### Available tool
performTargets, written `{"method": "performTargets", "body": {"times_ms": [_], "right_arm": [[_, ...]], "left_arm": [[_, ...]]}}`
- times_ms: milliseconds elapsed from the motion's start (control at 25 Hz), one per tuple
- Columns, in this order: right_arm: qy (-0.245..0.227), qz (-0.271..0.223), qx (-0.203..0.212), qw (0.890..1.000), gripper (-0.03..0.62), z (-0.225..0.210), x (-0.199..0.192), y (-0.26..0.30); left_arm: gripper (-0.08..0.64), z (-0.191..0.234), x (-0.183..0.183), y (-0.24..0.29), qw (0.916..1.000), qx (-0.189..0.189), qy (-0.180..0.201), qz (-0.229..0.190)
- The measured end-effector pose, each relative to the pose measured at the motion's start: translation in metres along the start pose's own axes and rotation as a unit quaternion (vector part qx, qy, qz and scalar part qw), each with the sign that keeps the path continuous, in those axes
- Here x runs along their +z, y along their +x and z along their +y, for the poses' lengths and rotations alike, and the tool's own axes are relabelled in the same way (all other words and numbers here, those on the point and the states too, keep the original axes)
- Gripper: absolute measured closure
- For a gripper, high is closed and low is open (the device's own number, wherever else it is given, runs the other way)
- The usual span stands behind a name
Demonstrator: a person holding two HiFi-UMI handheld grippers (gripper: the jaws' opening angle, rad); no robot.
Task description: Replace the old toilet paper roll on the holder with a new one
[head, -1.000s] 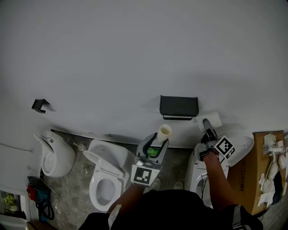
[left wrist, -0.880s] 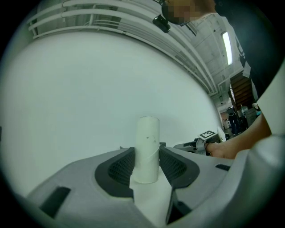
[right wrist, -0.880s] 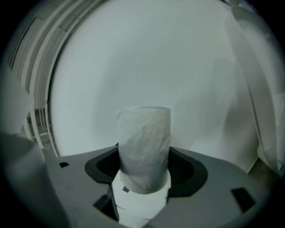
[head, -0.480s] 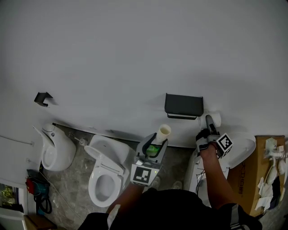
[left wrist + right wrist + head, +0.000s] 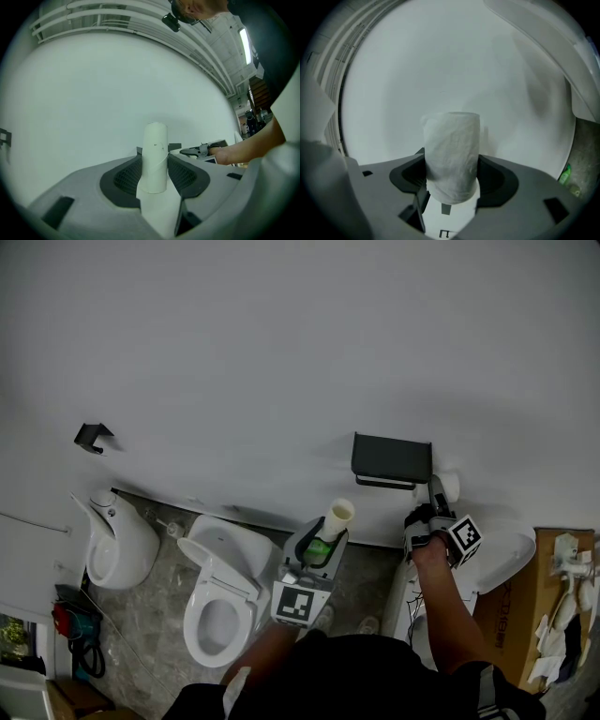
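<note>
Left gripper is clamped on the old tube, a narrow white core pointing toward the wall, below and left of the black holder. Right gripper is clamped on the new roll, crinkled paper between the jaws, just beside the holder's lower right corner, close to the wall. Toilet is at lower left.

head: high, steeply down, far | gripper views: along jaws, close | shared: white wall, right gripper
</note>
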State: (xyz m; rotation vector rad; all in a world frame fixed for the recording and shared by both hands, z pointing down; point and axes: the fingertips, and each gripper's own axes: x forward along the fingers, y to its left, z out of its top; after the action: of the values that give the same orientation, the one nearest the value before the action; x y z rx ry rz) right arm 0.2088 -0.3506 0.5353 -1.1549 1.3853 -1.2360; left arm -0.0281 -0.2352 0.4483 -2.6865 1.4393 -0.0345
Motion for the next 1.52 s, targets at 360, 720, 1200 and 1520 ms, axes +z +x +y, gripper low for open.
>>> {"method": "performTargets", "body": {"times_ms": [360, 720, 1200, 1520], "right_arm": [[-0.005, 0.003, 0.011, 1.0, 0.285, 0.009, -0.025, 0.005], [-0.009, 0.016, 0.012, 1.0, 0.285, 0.01, -0.06, 0.014], [0.009, 0.014, 0.018, 1.0, 0.285, 0.01, -0.095, 0.019], [0.03, 0.007, 0.025, 0.999, 0.285, 0.01, -0.11, 0.024]], "left_arm": [[0.383, 0.013, -0.007, -0.004, 0.9999, 0.011, 0.003, -0.002], [0.383, 0.025, -0.005, -0.009, 0.9997, 0.023, -0.008, 0.0], [0.383, 0.037, -0.009, -0.019, 0.9993, 0.036, 0.006, 0.007], [0.383, 0.047, -0.009, -0.026, 0.9989, 0.045, 0.006, 0.011]]}}
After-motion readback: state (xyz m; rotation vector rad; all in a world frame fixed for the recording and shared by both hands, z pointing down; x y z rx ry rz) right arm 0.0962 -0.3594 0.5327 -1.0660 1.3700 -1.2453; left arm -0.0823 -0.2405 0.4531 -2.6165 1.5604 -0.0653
